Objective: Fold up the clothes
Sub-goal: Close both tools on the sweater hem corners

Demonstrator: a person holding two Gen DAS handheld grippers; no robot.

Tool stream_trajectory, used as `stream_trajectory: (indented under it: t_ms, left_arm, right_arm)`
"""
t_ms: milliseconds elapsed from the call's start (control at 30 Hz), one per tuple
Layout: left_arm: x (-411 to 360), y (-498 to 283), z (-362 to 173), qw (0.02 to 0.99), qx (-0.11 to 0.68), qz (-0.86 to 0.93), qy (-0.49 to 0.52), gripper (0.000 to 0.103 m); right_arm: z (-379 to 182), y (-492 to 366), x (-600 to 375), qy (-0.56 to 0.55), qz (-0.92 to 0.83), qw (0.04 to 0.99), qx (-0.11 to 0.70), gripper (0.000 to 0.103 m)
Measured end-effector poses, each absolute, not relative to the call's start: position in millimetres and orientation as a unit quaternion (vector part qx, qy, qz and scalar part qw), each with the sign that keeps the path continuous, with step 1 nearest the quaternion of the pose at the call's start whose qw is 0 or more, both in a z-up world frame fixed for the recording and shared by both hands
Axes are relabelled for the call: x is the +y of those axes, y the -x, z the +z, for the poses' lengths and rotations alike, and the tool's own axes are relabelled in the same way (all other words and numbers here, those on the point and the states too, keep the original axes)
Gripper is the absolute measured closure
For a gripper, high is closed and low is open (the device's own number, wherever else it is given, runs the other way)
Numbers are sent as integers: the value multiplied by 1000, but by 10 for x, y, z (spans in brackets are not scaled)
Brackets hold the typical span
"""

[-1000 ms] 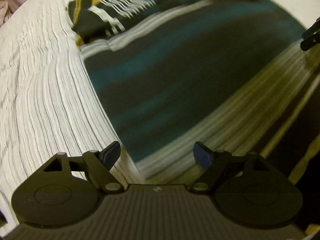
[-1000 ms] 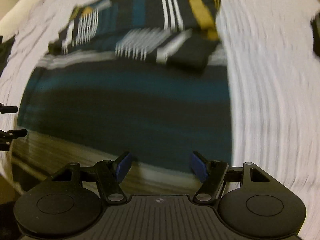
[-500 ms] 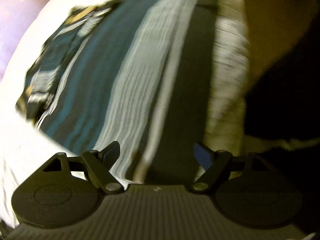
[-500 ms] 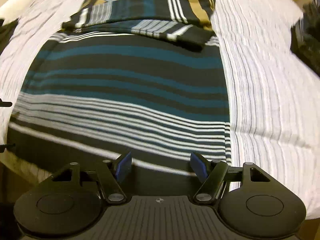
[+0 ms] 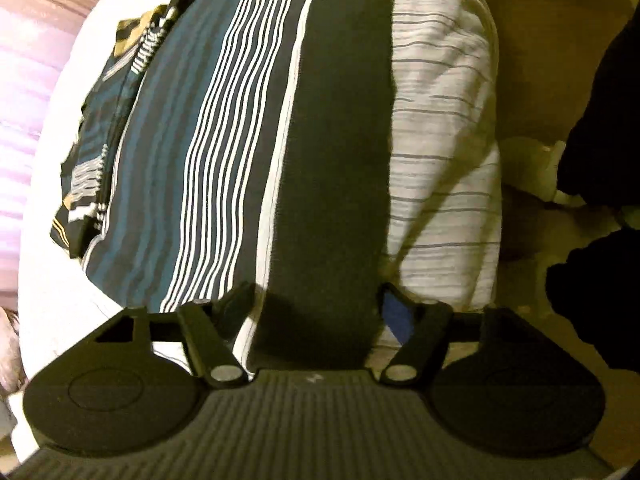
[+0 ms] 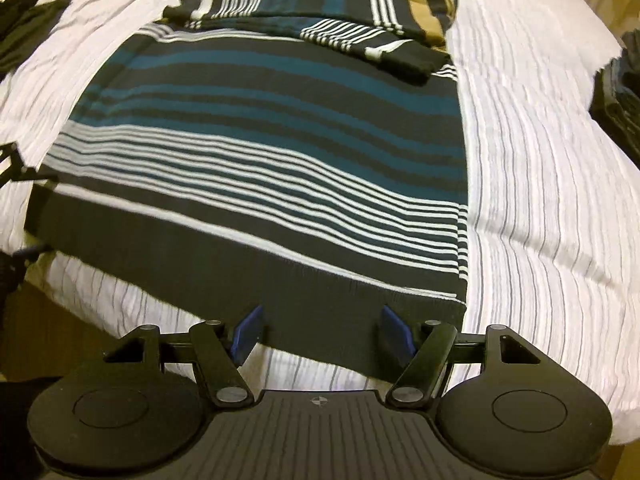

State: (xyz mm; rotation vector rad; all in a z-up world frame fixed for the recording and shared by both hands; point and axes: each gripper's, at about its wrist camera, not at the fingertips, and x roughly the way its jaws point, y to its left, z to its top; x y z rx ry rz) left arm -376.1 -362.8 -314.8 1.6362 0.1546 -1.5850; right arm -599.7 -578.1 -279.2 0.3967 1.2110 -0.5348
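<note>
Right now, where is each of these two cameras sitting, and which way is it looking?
Left wrist: rides the left gripper, looking down at the striped sweater's dark hem band at the bed edge; its own two fingers show, apart.
Right wrist: rides the right gripper, looking along the sweater from its hem; its fingers show, open.
Shared: the same sweater and striped bedcover.

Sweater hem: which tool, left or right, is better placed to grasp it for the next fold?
Probably left: the left tool straddles the dark hem, its jaws having just been closing around it; the right tool hangs open at the hem's edge.
</note>
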Motion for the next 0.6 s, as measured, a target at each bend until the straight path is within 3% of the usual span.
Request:
stream_trajectory:
  t_ms: [33, 100, 200, 333, 600]
  left_arm:
    - [-3643, 3752, -3099, 423, 69, -630, -648, 53]
    - [-3680, 3701, -2944, 449, 86, -626, -632, 81]
    - [-3702, 3643, -2673, 498, 95, -617, -603, 93]
    - [-3854, 3546, -2526, 532, 151, -611, -566, 99]
    - [-4002, 3340, -2221, 561, 237, -616, -499, 100]
  right_arm:
    - [-2790, 6018, -5772, -178, -243, 773, 559, 35]
    - [-2759, 6070, -5757, -164, -239, 780, 555, 35]
    - [-2729, 6148, -5686, -128, -226, 792, 552, 35]
    - [-2793, 6146, -5445, -61, -182, 813, 549, 35]
    - [-3011, 5780, -4838, 31, -84, 860, 502, 35]
